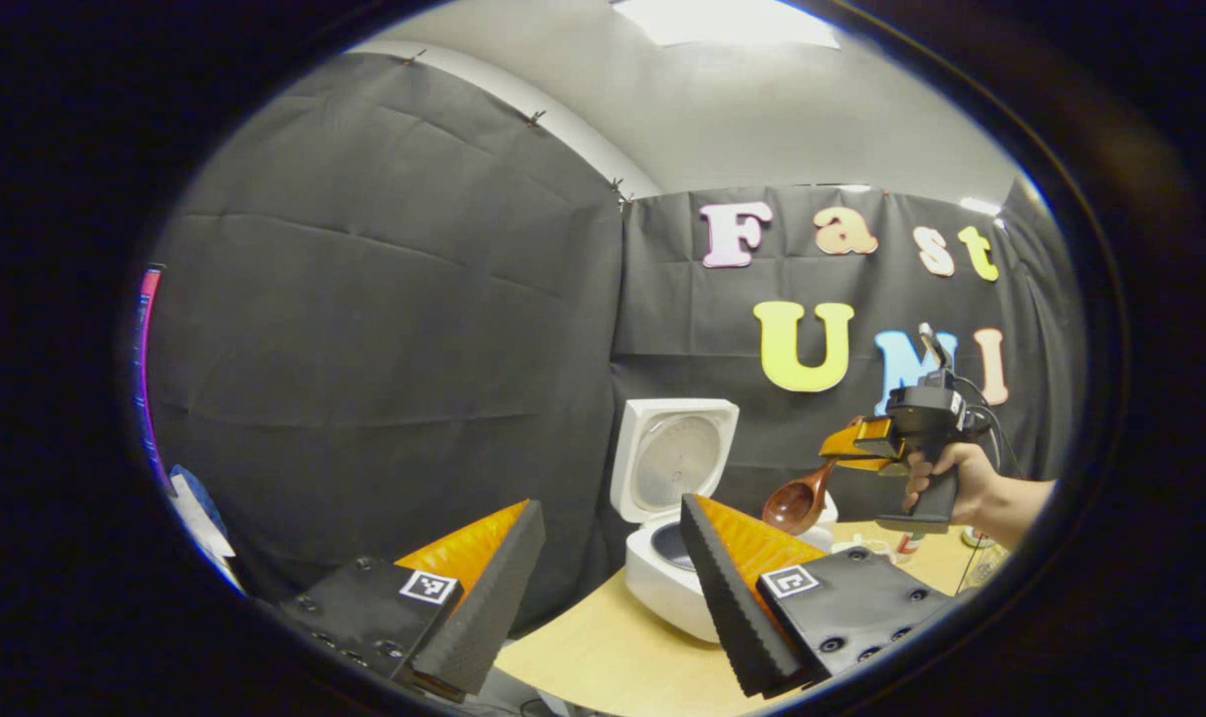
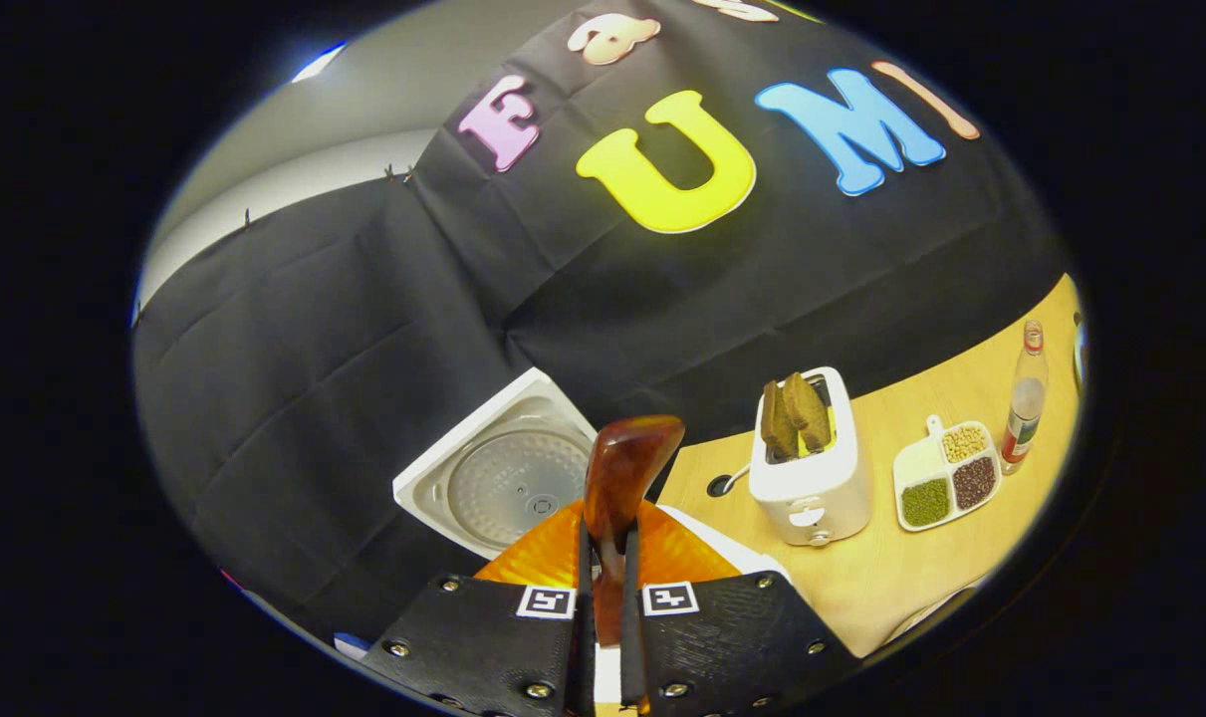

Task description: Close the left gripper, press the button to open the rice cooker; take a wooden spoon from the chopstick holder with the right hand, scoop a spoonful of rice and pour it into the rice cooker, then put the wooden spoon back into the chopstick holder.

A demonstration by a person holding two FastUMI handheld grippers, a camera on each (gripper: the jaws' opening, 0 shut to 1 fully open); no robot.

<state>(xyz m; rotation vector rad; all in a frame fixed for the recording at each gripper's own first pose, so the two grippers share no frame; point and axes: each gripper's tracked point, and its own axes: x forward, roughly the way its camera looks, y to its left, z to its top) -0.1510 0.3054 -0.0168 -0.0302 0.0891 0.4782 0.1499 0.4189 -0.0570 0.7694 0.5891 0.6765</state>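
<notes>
The white rice cooker (image 1: 662, 588) stands open on the table, its lid (image 1: 674, 460) raised upright. In the left gripper view my left gripper (image 1: 607, 558) is open and holds nothing, just short of the cooker. My right gripper (image 1: 840, 446), held by a hand, hangs above the cooker's right side. It is shut on the handle of a brown wooden spoon (image 1: 797, 504) whose bowl tilts down over the pot. In the right gripper view the right gripper (image 2: 607, 553) clamps the spoon (image 2: 624, 468), with the cooker's lid (image 2: 508, 486) below and left of it. Whether the spoon carries rice I cannot tell.
A white toaster (image 2: 812, 493) with two bread slices stands right of the cooker on the wooden table (image 2: 891, 568). Beyond it are a divided white dish (image 2: 946, 473) of beans and grains and a small bottle (image 2: 1026, 398). Small items lie behind the hand (image 1: 961, 478).
</notes>
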